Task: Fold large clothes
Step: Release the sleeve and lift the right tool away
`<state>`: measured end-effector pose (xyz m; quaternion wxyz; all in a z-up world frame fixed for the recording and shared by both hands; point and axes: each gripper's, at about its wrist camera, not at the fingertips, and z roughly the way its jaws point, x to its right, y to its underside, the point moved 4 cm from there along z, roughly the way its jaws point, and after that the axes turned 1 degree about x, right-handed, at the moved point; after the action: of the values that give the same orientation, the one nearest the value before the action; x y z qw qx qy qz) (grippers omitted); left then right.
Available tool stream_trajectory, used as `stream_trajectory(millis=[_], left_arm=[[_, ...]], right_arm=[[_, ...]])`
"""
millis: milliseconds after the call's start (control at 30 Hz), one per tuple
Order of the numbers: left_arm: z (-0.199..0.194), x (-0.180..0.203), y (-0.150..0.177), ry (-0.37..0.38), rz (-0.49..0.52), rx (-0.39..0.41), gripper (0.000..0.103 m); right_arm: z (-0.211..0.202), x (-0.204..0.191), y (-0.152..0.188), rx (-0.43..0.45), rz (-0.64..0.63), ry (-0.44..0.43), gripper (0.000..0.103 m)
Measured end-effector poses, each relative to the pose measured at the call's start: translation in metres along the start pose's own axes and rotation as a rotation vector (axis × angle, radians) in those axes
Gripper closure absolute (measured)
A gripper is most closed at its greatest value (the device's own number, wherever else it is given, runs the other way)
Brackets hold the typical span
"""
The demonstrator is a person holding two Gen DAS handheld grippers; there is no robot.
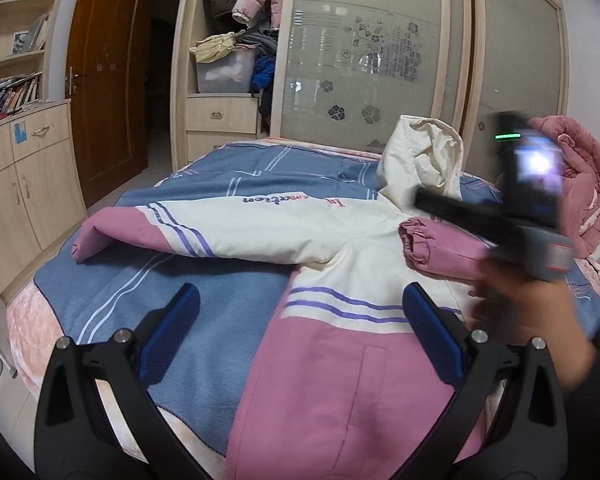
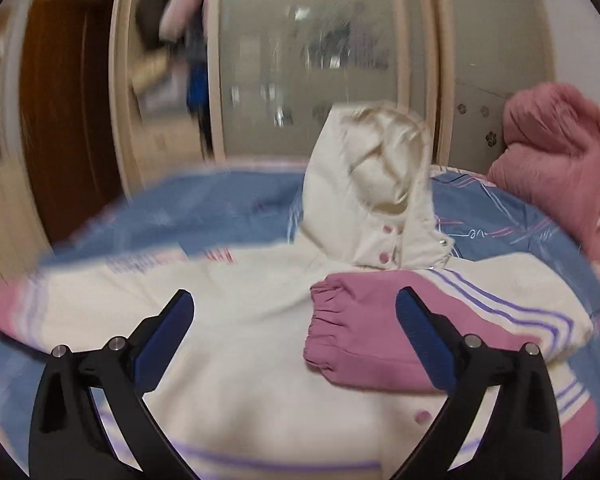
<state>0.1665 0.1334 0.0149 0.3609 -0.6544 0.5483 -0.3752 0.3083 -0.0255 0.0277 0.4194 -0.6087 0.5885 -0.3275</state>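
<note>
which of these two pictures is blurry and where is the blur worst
Right wrist view: smeared overall, worst at the left edge and the wardrobe; the jacket's pink cuff stays fairly sharp. Left wrist view: sharp, except the right gripper and the hand holding it, which are streaked.

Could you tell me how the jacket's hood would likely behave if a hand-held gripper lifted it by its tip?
The hood looks padded and stands up unaided, so it probably holds some shape. It is creased, soft fabric, so it would likely sag and drag the jacket along.

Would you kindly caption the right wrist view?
Open right gripper above a jacket, one sleeve folded across.
</note>
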Motion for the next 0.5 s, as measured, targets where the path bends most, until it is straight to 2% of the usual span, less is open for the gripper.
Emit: stream_trajectory(millis=[100,267,367,433,500], left_arm=[[0.003,0.005,0.003,0.052,-0.017,-0.03,0.002],[0.0,0.017,0.013,0.101,-0.003,-0.062,0.002],[-0.009,0.027,0.02,0.132,0.025,-0.054,0.002],[-0.011,0.032,0.027,0.165,0.026,-0.081,0.002],[-0.01,0.035,0.034,0.144,0.032,-0.119,0.002]], right_arm=[[-0.064,0.04,0.008,0.042,0.038,-0.038,0.002],[-0.152,0.098,0.042,0.071,0.002,0.068,0.001],[-0.178,0.127,0.064,0.094,0.033,0.093,0.001],[-0.196,0.148,0.082,0.157,0.056,0.128,0.001],[-0.196,0.163,0.093,0.148,0.073,0.145,0.001]])
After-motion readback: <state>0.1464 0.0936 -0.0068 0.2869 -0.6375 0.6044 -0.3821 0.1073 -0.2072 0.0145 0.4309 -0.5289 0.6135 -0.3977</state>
